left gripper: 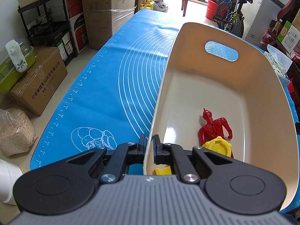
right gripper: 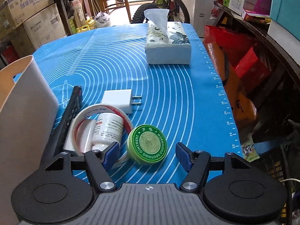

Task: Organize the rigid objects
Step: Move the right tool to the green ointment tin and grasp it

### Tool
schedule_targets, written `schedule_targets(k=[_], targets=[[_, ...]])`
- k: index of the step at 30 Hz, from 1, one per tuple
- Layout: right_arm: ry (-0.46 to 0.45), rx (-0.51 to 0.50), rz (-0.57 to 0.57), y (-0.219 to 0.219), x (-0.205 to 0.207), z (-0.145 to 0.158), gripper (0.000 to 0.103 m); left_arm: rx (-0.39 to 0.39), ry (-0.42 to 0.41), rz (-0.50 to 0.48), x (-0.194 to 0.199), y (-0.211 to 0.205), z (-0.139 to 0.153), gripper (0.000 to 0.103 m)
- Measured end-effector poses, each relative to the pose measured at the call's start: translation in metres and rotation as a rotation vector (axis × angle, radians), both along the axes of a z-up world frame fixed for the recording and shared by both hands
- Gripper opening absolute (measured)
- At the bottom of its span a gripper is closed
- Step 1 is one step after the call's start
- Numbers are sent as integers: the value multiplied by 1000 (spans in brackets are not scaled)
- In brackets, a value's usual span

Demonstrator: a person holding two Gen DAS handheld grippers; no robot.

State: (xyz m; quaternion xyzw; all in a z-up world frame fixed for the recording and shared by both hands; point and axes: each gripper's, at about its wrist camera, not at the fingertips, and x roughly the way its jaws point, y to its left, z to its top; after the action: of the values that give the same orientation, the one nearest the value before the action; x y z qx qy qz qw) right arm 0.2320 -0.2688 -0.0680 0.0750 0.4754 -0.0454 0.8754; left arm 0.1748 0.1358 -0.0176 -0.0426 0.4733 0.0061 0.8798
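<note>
My left gripper (left gripper: 149, 146) is shut on the near wall of a cream plastic bin (left gripper: 215, 86), one pad inside and one outside. Inside the bin lie a red toy figure (left gripper: 213, 125), a yellow round toy (left gripper: 217, 147) and a yellow piece (left gripper: 163, 171). My right gripper (right gripper: 148, 155) stands open low over the blue mat (right gripper: 168, 93), with a round green ointment tin (right gripper: 147, 146) between its fingers, untouched. Left of the tin sit a white bottle (right gripper: 107, 129), a tape roll (right gripper: 90, 116), a white charger plug (right gripper: 120, 101) and a black remote (right gripper: 69, 116). The bin's wall (right gripper: 24, 112) rises at the left.
A tissue box (right gripper: 167, 43) stands at the far right of the mat. Cardboard boxes (left gripper: 37, 82), a black shelf cart (left gripper: 46, 22) and a bag of grain (left gripper: 15, 131) crowd the floor to the left. A bicycle (left gripper: 232, 13) and red boxes (right gripper: 243, 56) stand beyond the table's edges.
</note>
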Motion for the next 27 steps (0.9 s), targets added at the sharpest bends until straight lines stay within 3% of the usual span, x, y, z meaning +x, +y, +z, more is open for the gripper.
schedule_targets(k=[11, 16, 27], targets=[[11, 12, 21, -4, 14, -13, 69, 0, 0, 0, 0, 0, 0, 9], [-3, 17, 43, -4, 11, -12, 55, 0, 0, 1, 0, 0, 0, 9], [-65, 15, 31, -6, -10, -4, 55, 0, 0, 0, 0, 0, 0, 9]])
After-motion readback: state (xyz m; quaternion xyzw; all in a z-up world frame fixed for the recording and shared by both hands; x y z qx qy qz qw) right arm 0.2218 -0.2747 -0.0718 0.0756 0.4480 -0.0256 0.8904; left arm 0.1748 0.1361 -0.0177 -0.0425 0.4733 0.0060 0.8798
